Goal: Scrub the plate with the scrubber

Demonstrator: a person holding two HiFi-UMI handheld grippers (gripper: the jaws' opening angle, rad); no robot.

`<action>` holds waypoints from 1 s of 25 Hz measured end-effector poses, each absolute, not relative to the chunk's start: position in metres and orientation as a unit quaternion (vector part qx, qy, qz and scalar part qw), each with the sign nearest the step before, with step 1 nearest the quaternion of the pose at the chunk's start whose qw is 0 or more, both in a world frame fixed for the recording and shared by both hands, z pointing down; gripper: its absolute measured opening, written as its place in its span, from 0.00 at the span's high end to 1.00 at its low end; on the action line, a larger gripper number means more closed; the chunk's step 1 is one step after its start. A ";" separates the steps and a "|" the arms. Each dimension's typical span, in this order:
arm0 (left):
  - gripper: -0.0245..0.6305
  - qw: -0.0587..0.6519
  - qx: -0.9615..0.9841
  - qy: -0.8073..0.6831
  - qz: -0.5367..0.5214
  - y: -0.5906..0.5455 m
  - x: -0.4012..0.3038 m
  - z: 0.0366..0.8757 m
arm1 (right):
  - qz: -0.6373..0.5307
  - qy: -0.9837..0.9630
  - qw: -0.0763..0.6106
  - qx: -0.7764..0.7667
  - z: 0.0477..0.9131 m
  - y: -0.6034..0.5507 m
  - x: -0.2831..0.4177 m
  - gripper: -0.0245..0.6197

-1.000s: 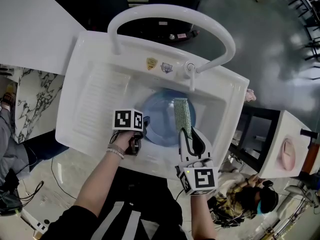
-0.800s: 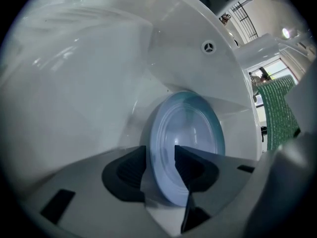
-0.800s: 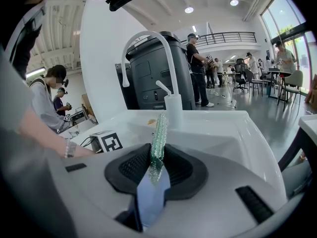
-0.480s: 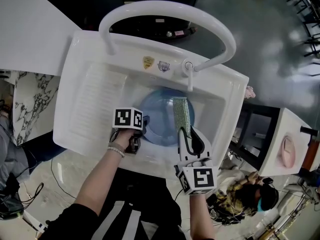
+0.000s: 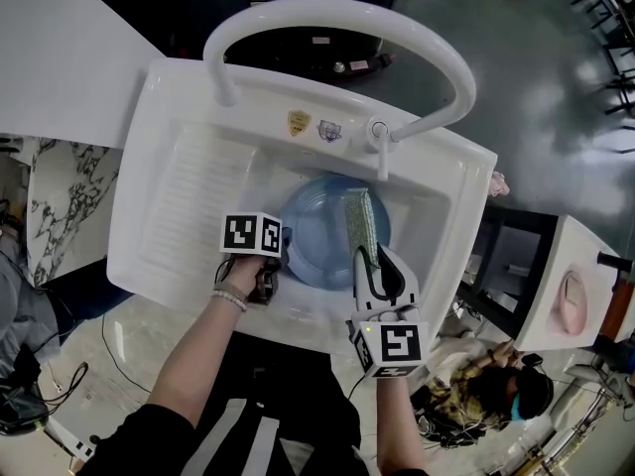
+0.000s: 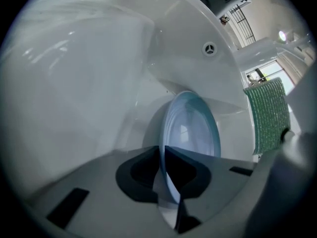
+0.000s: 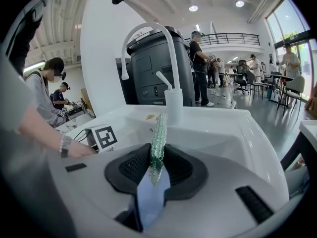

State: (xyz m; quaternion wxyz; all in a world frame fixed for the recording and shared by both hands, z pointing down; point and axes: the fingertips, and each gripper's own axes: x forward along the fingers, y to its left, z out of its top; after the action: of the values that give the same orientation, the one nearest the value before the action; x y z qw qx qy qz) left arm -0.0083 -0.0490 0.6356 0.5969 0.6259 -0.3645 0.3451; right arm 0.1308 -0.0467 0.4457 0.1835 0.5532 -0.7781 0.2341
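Left gripper view caught the left gripper closing its jaws, the near rim of the blue plate right between them. Across from it, the right gripper was clamped on the green scrubber, which reached over the plate's right side. The plate sat in the white sink basin, below the faucet.

Both forearms reach forward, side by side. The left gripper is closing its jaws on the rim of the blue plate. The right gripper clamps the green scrubber.
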 end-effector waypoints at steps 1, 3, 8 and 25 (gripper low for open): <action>0.92 0.600 0.628 -0.363 0.338 -0.050 -0.008 0.634 | 0.232 -0.779 0.188 0.552 0.448 -0.047 0.130 0.82; 0.93 0.603 0.633 -0.359 0.325 -0.051 -0.007 0.630 | 0.227 -0.779 0.200 0.550 0.452 -0.049 0.129 0.82; 0.93 0.598 0.648 -0.354 0.311 -0.054 -0.003 0.621 | 0.211 -0.771 0.255 0.545 0.474 -0.054 0.130 0.82; 0.93 0.603 0.657 -0.340 0.297 -0.056 -0.002 0.618 | 0.207 -0.701 0.386 0.563 0.549 -0.069 0.158 0.82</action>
State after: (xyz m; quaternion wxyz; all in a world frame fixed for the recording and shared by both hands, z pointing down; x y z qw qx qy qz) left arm -0.0025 -0.0555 0.6183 0.6030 0.6574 -0.3402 0.2973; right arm 0.1579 -0.0692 0.5485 0.3860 0.5627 -0.7012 0.2067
